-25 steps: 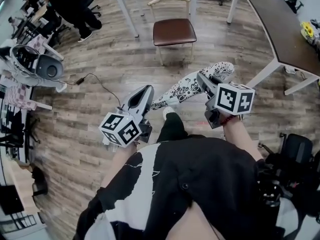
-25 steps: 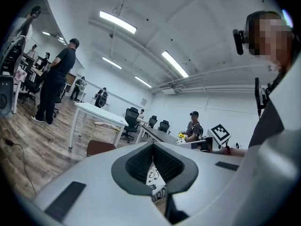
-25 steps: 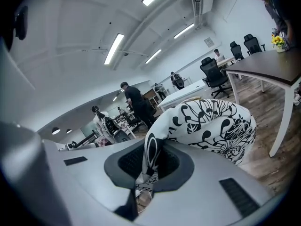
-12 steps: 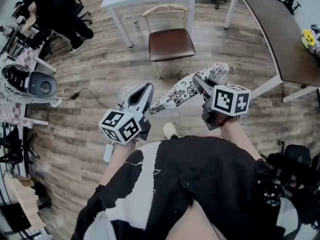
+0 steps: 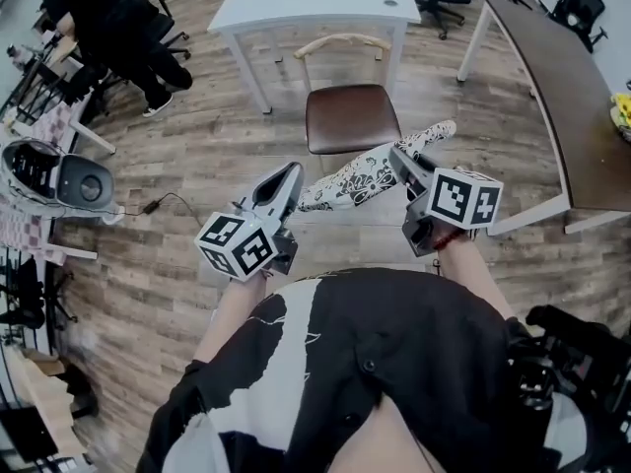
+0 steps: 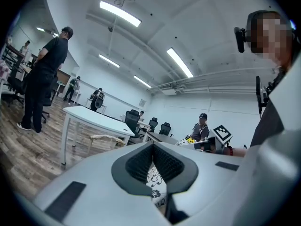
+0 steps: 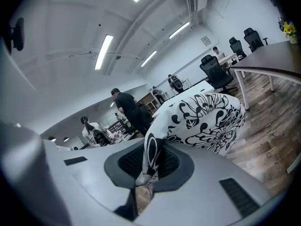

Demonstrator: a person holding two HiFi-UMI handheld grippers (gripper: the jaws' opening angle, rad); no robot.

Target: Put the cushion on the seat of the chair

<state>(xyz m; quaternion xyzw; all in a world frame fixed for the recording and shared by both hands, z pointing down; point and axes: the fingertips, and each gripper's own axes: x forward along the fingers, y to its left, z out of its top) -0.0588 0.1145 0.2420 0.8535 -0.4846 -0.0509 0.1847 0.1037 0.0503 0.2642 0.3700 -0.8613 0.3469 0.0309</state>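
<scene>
The person is holding the cushion in the air between both grippers, just in front of the chair and not yet over it. The left gripper is pinching one thin edge of the fabric, its jaws nearly together on it; the right gripper is pinching the opposite corner likewise. I judge the carrying step is going on. Next the cushion should be coming above the brown seat, lying flat there, before both jaws are letting go
</scene>
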